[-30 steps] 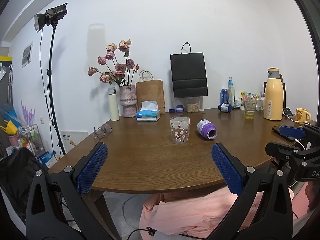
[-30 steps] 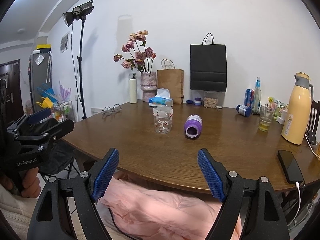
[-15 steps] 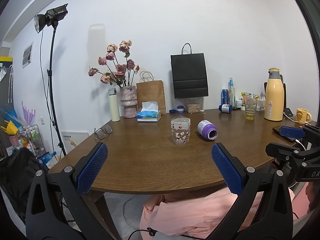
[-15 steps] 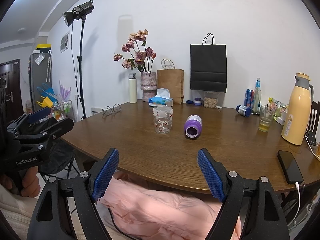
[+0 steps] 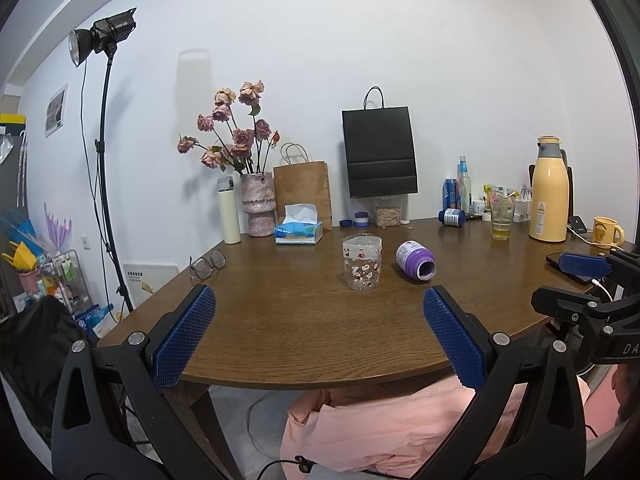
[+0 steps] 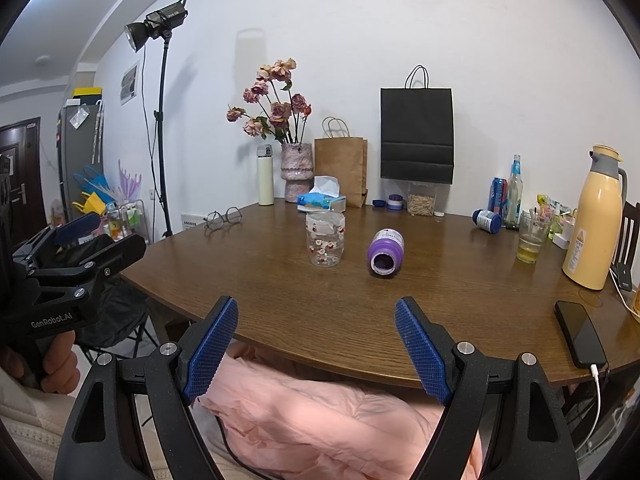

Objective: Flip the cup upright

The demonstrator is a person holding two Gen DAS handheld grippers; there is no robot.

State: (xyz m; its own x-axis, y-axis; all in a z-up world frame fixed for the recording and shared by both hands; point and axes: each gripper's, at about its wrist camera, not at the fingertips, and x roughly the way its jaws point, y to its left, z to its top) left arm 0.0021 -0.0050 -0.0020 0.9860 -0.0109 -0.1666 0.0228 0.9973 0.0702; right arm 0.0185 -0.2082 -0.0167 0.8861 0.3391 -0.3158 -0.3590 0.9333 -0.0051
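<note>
Purple-and-white cup [image 6: 386,253] is lying on its side mid-table [image 6: 280,312], mouth facing the near edge, just beside a standing clear glass [image 6: 325,239]. Right gripper [image 6: 316,346] and left gripper [image 5: 318,334] are hanging wide open, empty, short of the table, probably waiting to approach.

A lived-in home room is showing here: a wooden dining table [image 5: 288,332] is carrying a vase of roses [image 5: 258,208], a tissue box [image 5: 298,232], a thermos jug [image 5: 549,192] and snacks.
</note>
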